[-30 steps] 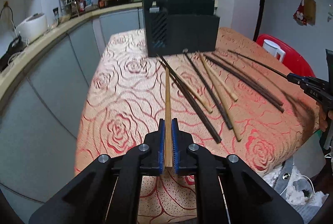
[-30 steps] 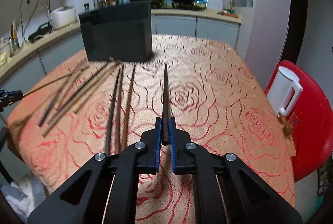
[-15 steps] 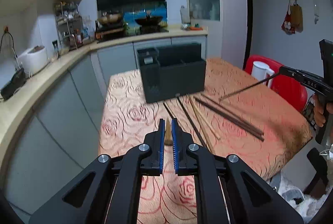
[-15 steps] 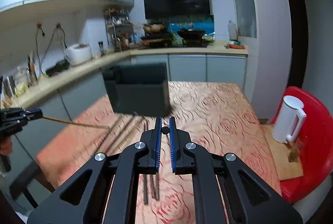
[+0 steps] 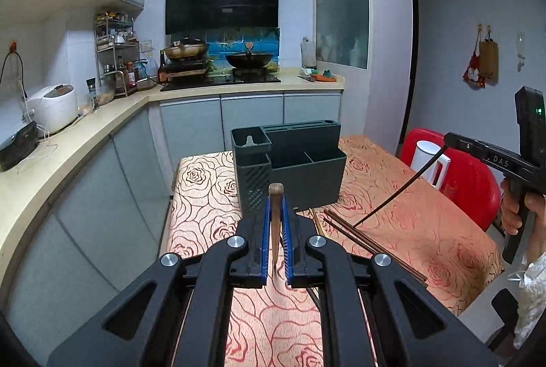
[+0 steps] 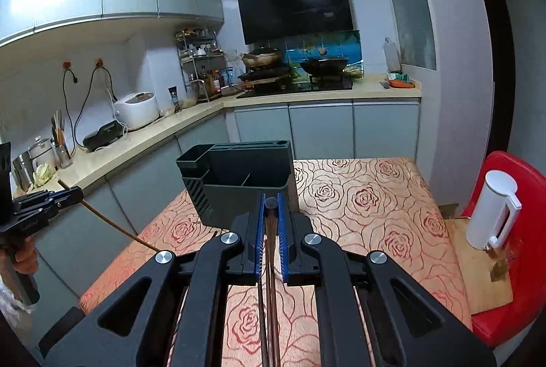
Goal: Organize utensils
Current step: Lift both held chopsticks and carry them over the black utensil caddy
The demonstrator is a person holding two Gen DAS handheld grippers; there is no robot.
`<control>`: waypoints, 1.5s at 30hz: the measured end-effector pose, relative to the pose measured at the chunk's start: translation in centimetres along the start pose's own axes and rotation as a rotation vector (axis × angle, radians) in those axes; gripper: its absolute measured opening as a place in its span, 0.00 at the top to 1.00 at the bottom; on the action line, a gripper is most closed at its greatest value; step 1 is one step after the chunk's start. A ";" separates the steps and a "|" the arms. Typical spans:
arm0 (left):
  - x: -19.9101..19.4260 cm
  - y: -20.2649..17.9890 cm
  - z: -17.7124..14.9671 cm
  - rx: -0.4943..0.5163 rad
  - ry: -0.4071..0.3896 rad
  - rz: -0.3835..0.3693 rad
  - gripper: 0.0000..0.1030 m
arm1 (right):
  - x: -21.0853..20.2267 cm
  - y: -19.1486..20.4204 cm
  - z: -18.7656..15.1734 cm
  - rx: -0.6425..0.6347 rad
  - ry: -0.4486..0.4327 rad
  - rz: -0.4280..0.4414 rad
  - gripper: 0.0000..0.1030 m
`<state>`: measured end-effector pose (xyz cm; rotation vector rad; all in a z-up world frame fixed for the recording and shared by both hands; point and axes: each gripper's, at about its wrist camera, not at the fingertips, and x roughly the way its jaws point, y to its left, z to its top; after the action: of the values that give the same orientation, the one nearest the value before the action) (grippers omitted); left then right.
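A: Which step is this?

B: Carrying, I'd say. The left gripper (image 5: 276, 223) is clamped on a light wooden chopstick (image 5: 275, 196), and the right gripper (image 6: 271, 220) is pinched on a dark chopstick (image 6: 271, 206). Both sticks are in the air over the table (image 5: 426, 230), short of the black utensil holder (image 5: 290, 169)

A: And next?

B: Each stick probably has to be tipped point-down and lined up over an open compartment of the holder, then let go. The slots are narrow, so aim matters, and the two grippers shouldn't crowd the same opening

A: How many sticks are there?

B: Two held, one per gripper. On the cloth, just beside the holder's right front corner, I can pick out about three more chopsticks (image 5: 355, 235), two dark and one pale, though the left gripper hides part of that pile, so there may be more. One holder; I count four open compartments plus the slotted back block

A: Anything else?

B: A red chair (image 6: 505, 196) with a white jug (image 6: 491, 210) on it, beside the table
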<state>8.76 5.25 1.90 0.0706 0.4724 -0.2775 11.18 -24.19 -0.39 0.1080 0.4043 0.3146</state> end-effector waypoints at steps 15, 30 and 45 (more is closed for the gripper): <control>1.3 1.2 6.5 0.017 0.006 -0.032 0.94 | 1.9 1.3 6.8 -0.040 -0.021 0.011 0.92; 3.4 -1.5 16.8 0.065 -0.118 -0.046 0.94 | 3.5 2.4 13.8 -0.083 -0.087 -0.015 0.92; 13.0 -2.7 17.2 0.032 -0.060 -0.027 0.94 | 8.7 2.6 14.1 -0.111 -0.027 -0.048 0.92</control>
<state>26.64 -2.79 11.21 0.0870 0.4092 -0.3130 23.75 -19.54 9.70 -0.0062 0.3610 0.2875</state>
